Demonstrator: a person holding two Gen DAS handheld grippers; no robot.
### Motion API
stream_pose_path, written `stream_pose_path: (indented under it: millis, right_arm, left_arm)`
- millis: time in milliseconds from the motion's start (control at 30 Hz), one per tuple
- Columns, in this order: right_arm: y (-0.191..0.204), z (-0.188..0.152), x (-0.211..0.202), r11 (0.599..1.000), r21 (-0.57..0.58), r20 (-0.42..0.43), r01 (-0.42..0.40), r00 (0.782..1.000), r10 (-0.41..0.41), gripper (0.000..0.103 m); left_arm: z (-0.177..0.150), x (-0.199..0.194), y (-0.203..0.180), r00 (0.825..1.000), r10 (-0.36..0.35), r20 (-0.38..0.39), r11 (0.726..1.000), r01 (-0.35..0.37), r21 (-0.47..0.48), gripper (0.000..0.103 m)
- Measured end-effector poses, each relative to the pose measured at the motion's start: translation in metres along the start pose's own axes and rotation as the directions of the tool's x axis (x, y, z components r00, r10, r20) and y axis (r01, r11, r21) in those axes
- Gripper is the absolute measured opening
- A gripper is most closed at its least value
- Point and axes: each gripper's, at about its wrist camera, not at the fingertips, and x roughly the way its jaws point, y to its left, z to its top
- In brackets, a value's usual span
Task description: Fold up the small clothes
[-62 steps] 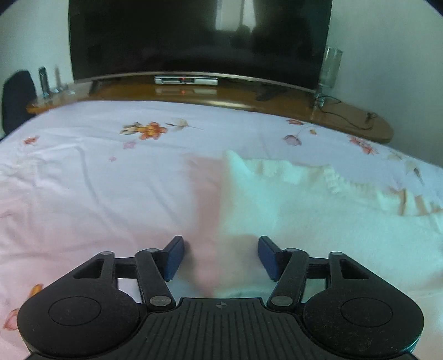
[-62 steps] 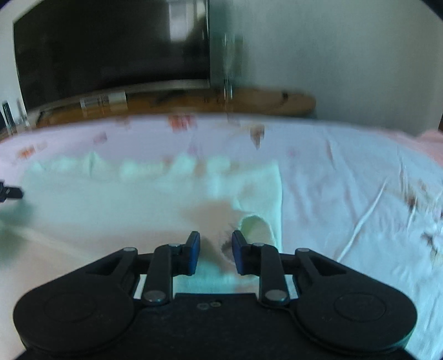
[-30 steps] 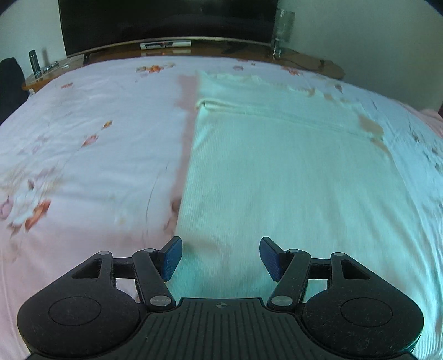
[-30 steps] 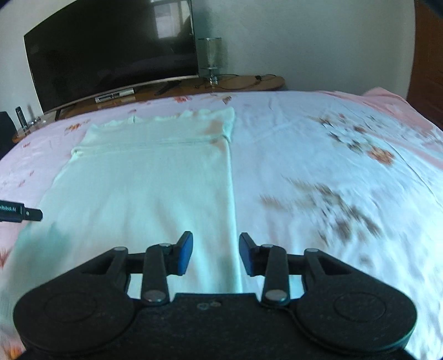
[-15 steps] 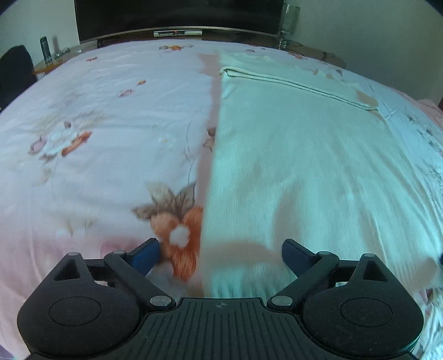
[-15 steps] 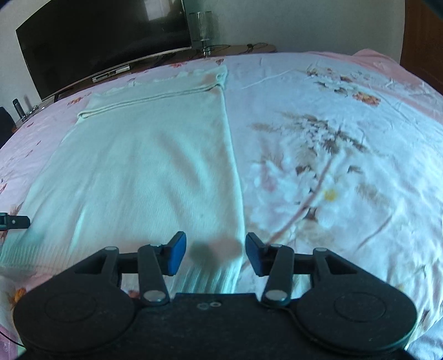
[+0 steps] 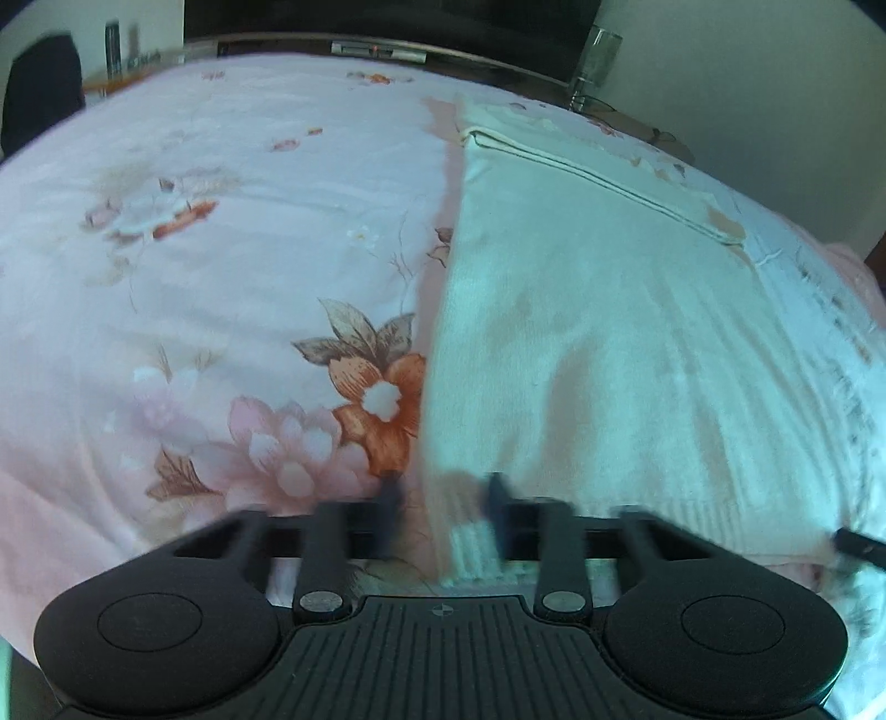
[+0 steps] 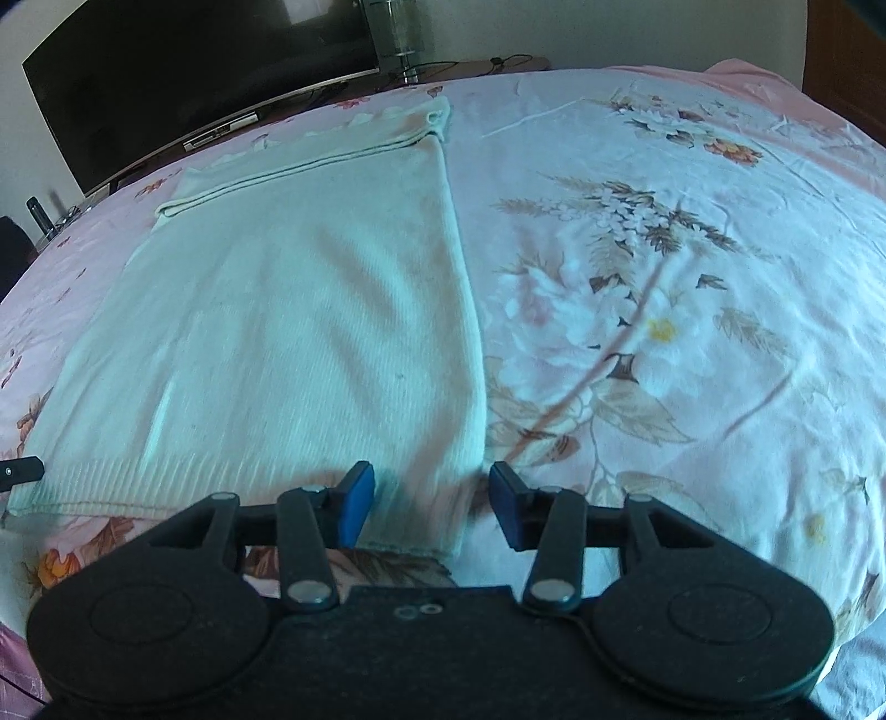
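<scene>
In the left wrist view, no brand, label or legible writing shows anywhere. The pale knitted garment (image 7: pixel 609 343) lies flat on the floral bedsheet (image 7: pixel 194 266), stretching away from the camera toward a folded band at its far end. The left claw (image 7: pixel 443 515) sits at the garment's near left corner, its blurred fingers (image 7: pixel 390 512) drawn fairly narrow with the ribbed hem corner standing between them; motion blur hides whether the pads actually press the fabric, so the grip cannot be told. A dark television (image 7: pixel 387 22) and a glass (image 7: pixel 595 61) stand beyond the bed. In the right wrist view, again nothing readable appears; small marks on a black tip at the left edge are too fine to make out. The right claw (image 8: pixel 429 507) is spread wide, blue pads (image 8: pixel 354 501) apart, straddling the garment's (image 8: pixel 288 332) near right corner, the hem lying between the fingers and just beneath them. The same television (image 8: pixel 183 72) stands at the far end of the bedsheet (image 8: pixel 664 277).
</scene>
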Motion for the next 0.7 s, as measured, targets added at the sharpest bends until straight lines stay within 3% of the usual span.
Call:
stream_pose_path:
  millis: [167, 267, 333, 400, 567, 700]
  right_arm:
    - [0.0028, 0.0000, -0.0009, 1.000, 0.010, -0.023, -0.027, 0.999, 0.027, 0.035]
    - [0.0029, 0.0005, 0.0014, 0.998, 0.026, -0.040, -0.051, 0.998, 0.052, 0.021]
    - [0.0039, 0.0011, 0.0012, 0.999, 0.021, -0.041, -0.047, 0.998, 0.048, 0.021]
    - [0.0028, 0.0015, 0.0015, 0.999, 0.021, -0.043, -0.037, 0.998, 0.038, 0.028]
    - [0.0073, 0.0013, 0.0031, 0.999, 0.018, -0.056, -0.039, 0.998, 0.040, 0.030]
    - [0.0104, 0.0005, 0.0028, 0.998, 0.031, -0.056, -0.057, 0.997, 0.059, 0.014]
  left_arm:
    - [-0.0030, 0.0027, -0.0020, 0.999, -0.032, -0.022, 0.999, 0.032, -0.013, 0.009]
    - [-0.0005, 0.0027, -0.0007, 0.998, -0.049, -0.044, 0.999, 0.048, -0.019, 0.007]
    - [0.0013, 0.0025, -0.0014, 0.997, -0.047, -0.061, 0.999, 0.048, 0.012, 0.008]
    - [0.0016, 0.0031, 0.0007, 0.996, -0.053, -0.072, 0.999, 0.053, 0.000, 0.011]
    - [-0.0002, 0.0038, 0.0020, 0.995, -0.059, -0.075, 0.998, 0.057, -0.033, 0.011]
    - [-0.0016, 0.0010, 0.0031, 0.994, -0.091, -0.057, 0.995, 0.088, -0.052, 0.006]
